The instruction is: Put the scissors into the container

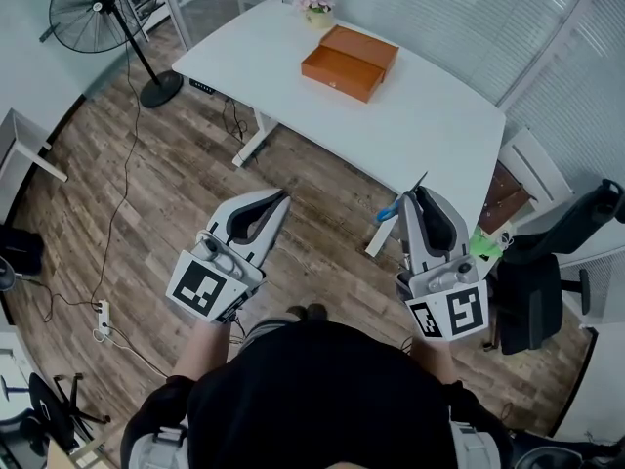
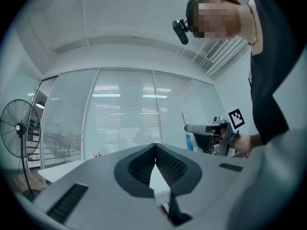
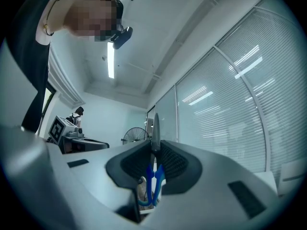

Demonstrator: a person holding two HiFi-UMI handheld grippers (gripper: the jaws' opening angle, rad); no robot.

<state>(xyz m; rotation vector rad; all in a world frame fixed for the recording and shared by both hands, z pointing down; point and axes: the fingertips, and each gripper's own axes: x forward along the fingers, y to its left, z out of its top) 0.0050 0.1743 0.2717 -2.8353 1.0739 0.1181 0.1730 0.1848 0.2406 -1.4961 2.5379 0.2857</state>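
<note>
My right gripper is shut on blue-handled scissors, blades pointing up past the jaw tips in the right gripper view. In the head view the scissors' blue handle shows just left of the jaws, over the floor beside the white table. An orange open box, the container, sits on the table's far part, well away from both grippers. My left gripper is held above the wooden floor, shut with nothing between its jaws. The left gripper view shows the left gripper with tips touching, and the right gripper with the scissors at right.
A small flower pot stands at the table's far edge behind the box. A black floor fan stands at the upper left with a cable across the floor. A black office chair and a green object are at the right.
</note>
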